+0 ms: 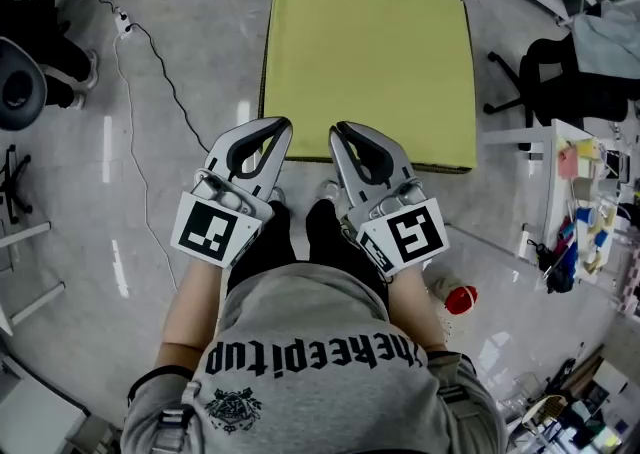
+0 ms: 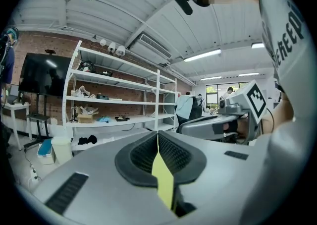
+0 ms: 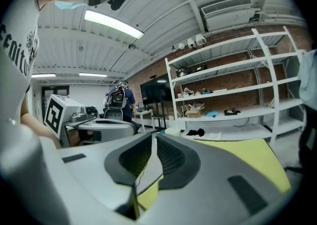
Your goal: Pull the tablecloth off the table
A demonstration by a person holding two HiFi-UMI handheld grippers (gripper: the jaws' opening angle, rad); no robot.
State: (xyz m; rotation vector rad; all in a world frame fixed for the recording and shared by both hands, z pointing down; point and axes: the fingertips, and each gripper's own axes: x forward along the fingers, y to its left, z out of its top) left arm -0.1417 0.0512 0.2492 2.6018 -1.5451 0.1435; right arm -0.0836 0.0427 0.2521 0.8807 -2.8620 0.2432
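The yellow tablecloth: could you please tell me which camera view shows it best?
The head view: the whole tablecloth lies spread below. The left gripper view shows only a yellow sliver past its jaws; the right gripper view shows one part beside its jaws.

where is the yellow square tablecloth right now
Head view, top centre: the yellow square tablecloth lies spread flat, just ahead of the left gripper and right gripper.

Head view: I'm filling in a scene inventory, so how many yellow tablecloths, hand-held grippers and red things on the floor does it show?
Yellow tablecloth: 1
Hand-held grippers: 2 (left hand-held gripper, right hand-held gripper)
Red thing on the floor: 1
Total: 4
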